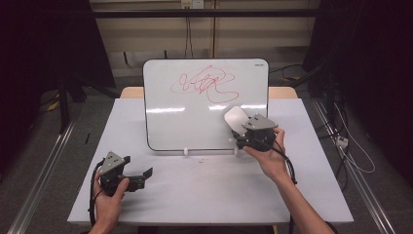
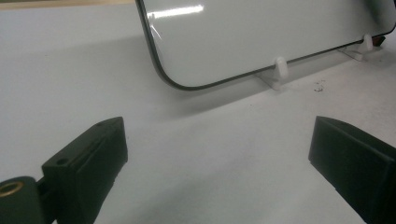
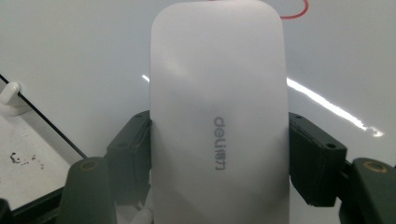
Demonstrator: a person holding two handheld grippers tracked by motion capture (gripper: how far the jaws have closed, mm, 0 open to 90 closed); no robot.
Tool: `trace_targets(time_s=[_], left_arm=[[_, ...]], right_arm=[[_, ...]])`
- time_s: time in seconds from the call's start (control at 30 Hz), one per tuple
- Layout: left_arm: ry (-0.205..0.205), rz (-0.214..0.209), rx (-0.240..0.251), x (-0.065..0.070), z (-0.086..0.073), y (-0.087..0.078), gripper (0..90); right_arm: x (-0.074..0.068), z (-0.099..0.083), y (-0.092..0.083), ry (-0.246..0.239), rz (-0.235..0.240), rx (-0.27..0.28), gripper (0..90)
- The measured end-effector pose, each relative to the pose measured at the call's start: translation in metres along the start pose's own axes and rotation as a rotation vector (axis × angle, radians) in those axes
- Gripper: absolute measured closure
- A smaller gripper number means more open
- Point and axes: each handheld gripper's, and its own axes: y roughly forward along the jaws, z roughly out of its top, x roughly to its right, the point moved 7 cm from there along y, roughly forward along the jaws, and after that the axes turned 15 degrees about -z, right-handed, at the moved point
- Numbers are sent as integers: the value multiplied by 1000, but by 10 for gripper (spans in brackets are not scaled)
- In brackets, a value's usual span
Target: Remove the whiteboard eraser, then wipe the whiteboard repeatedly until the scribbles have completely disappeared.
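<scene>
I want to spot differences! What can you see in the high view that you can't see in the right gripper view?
High view alone: the whole red scribble, the left claw open on the table, and both hands. Right gripper view alone: grey lettering on the white eraser, pinched between the jaws. Both: the right claw holding the eraser against the whiteboard.

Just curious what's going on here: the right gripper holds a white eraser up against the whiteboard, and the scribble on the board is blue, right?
Not quite: the scribble is red, not blue, as the high view shows. The rest holds: the right gripper is shut on the white eraser, held up against the whiteboard.
</scene>
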Motion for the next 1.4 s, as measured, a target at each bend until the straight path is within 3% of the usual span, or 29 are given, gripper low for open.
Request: trace_targets(time_s=[0.63,1.13,1.4], left_arm=[[-19,8,-12,-2,-2,-1,45],[-10,12,-11,-3,-3,-1,45],[-12,9,-5,-4,-2,-2,45]], right_arm=[[20,13,-10,58,-31,80,313],[21,29,-5,60,-37,110,313],[30,45,-1,44,-62,124,313]])
